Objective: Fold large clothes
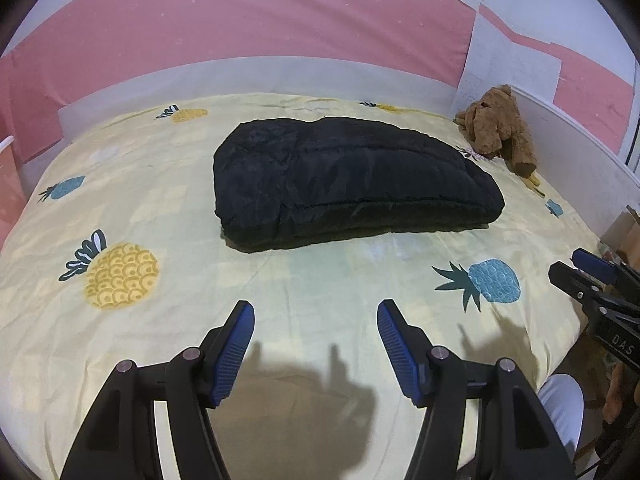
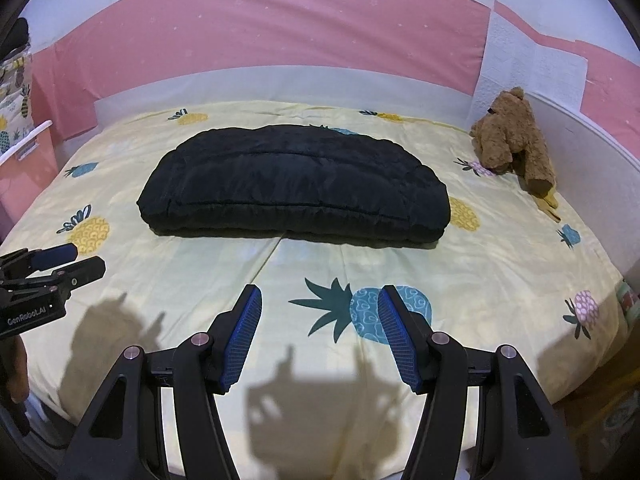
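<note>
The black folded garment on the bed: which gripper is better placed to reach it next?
Roughly equal, slightly the right gripper: the black garment lies centred ahead of it, while it lies ahead-right of the left gripper. Both open, empty.

A home bedroom. A bed fills the view, dressed in a pale yellow sheet printed with pineapples. Behind the bed runs a pink wall with a white band low down. A brown plush toy slumps at the bed's far right corner, against a white side panel. A folded black padded garment lies mid-bed.
</note>
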`<state>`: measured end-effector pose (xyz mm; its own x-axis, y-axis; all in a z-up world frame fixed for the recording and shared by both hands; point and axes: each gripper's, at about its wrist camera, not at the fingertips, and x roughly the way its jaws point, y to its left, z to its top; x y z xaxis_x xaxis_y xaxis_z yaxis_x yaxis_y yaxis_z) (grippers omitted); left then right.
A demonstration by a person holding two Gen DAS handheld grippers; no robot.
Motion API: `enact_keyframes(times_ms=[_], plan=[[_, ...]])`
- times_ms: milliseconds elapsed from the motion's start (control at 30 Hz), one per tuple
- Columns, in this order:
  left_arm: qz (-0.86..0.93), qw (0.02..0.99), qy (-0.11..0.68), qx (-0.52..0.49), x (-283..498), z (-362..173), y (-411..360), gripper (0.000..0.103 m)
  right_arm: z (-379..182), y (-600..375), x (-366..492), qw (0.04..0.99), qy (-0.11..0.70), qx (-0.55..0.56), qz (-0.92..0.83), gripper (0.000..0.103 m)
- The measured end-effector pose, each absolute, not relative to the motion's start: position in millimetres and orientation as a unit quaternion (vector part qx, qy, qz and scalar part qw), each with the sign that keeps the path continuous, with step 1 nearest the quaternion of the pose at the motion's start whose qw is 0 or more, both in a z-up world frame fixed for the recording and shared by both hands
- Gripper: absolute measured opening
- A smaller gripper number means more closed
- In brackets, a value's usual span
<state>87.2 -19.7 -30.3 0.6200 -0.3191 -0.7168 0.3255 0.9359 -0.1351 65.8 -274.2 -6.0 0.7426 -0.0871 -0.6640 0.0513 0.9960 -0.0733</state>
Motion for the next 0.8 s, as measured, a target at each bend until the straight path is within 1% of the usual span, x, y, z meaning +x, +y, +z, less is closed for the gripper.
enact_keyframes(times_ms=[800], plan=[[-0.179, 0.902, 0.392, 0.018, 80.1, -27.7, -28.4, 0.064, -6.3, -275.1, 61.7, 0.933, 0.357, -0.022, -0.036, 0.061]])
